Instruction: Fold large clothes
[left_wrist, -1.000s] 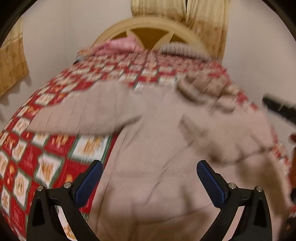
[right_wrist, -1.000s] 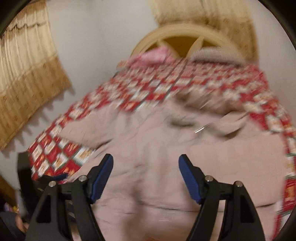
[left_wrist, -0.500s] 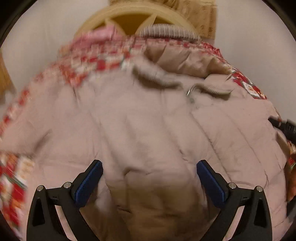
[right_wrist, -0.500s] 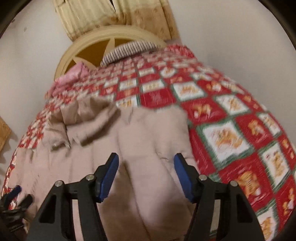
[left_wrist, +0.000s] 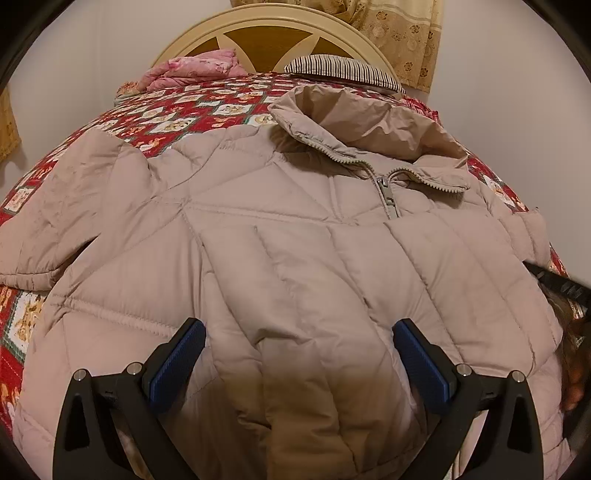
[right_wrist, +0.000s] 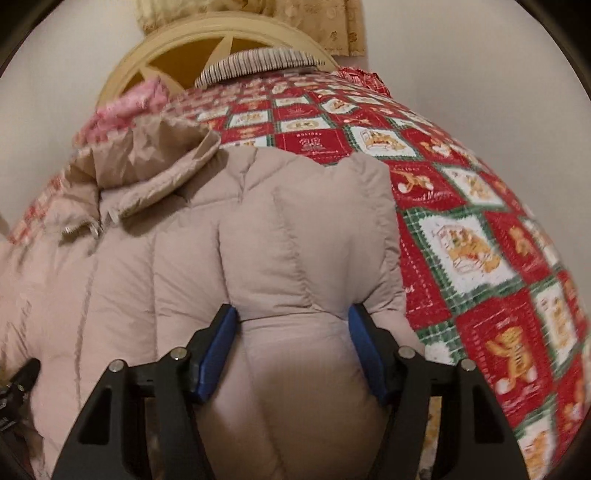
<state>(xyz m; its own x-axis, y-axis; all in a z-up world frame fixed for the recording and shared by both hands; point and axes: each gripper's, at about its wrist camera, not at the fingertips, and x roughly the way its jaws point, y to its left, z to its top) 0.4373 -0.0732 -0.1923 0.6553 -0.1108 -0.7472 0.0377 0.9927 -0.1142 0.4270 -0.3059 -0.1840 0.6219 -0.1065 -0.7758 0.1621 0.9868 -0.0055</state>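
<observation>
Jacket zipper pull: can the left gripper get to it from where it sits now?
Probably yes. The zipper pull lies exposed below the collar, straight ahead of the left gripper, whose jaws stand wide. Only smooth quilted jacket lies between them; nothing covers it.

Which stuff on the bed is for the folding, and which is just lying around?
For the folding:
puffy beige jacket
left gripper
right gripper

Just lying around:
pink blanket
striped pillow
red patterned quilt
</observation>
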